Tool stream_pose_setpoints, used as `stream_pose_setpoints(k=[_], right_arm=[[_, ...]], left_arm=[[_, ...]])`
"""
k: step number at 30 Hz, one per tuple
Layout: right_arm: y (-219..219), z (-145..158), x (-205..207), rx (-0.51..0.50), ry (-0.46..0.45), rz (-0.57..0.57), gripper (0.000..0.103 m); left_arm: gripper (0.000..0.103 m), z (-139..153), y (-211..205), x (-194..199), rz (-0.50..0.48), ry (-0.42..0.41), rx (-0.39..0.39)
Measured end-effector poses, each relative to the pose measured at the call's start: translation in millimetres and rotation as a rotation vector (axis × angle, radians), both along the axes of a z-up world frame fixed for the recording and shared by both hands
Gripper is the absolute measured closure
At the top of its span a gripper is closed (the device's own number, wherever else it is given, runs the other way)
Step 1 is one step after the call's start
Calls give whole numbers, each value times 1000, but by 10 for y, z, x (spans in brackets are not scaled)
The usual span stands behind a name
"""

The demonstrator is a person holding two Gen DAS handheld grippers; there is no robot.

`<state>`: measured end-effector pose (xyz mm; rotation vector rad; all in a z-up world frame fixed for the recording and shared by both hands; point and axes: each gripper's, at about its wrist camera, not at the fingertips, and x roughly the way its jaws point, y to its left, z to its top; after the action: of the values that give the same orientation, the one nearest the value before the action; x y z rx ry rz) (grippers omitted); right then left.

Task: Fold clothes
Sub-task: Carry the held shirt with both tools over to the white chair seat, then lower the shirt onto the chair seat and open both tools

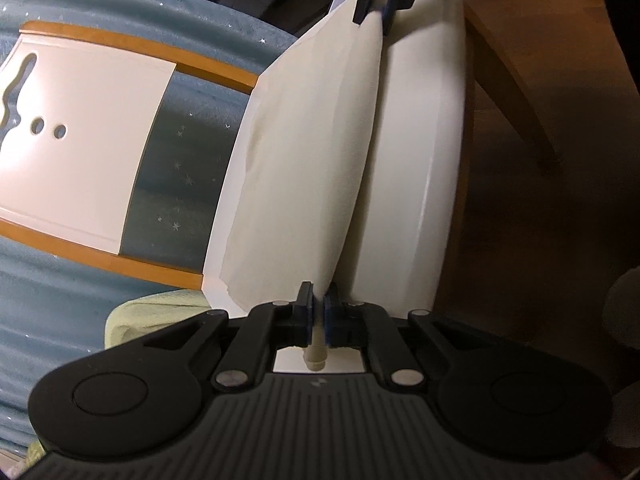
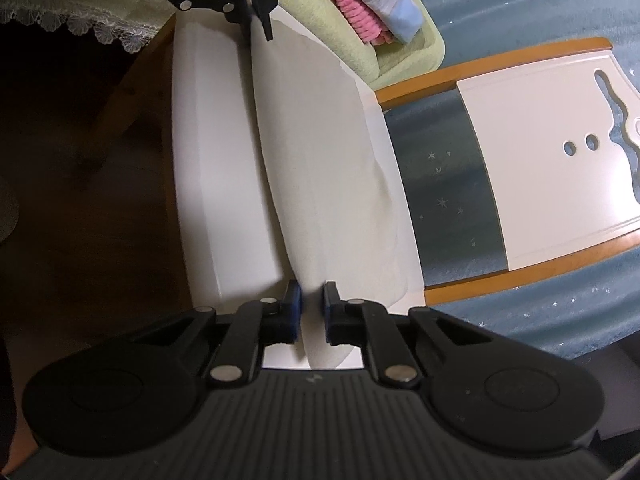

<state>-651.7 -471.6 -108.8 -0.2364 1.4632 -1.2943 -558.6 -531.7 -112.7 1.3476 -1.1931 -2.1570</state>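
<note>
A cream-white cloth (image 1: 304,168) hangs stretched between my two grippers above a white surface (image 1: 416,168). My left gripper (image 1: 319,312) is shut on one end of its upper edge. My right gripper (image 1: 374,10) shows at the top of the left wrist view, pinching the other end. In the right wrist view my right gripper (image 2: 311,308) is closed on the cloth (image 2: 328,168), and my left gripper (image 2: 256,16) grips the far end. The cloth drapes down as a folded sheet onto the white surface (image 2: 216,160).
A white chair back with orange wooden rails (image 1: 80,140) lies over a blue star-patterned rug (image 1: 188,152). A pale green folded cloth (image 2: 360,40) carries a pink and light-blue stack (image 2: 372,0). A lace-edged cloth (image 2: 80,8) hangs at the left. Wooden floor (image 1: 540,240) lies beyond.
</note>
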Motion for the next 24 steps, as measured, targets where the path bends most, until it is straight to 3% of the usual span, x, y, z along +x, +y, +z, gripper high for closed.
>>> stream_pose_setpoints(k=[17, 20, 22, 24], right_arm=[[51, -38, 19, -9, 6, -15, 95], [74, 13, -3, -4, -26, -47, 93], [112, 77, -37, -9, -72, -86, 92], [165, 146, -89, -20, -143, -142, 92]], left_arm=[[98, -32, -1, -72, 9, -28, -24], [84, 4, -15, -76, 39, -17, -20], [69, 69, -7, -32, 62, 13, 5], [67, 148, -10, 42, 113, 55, 65]])
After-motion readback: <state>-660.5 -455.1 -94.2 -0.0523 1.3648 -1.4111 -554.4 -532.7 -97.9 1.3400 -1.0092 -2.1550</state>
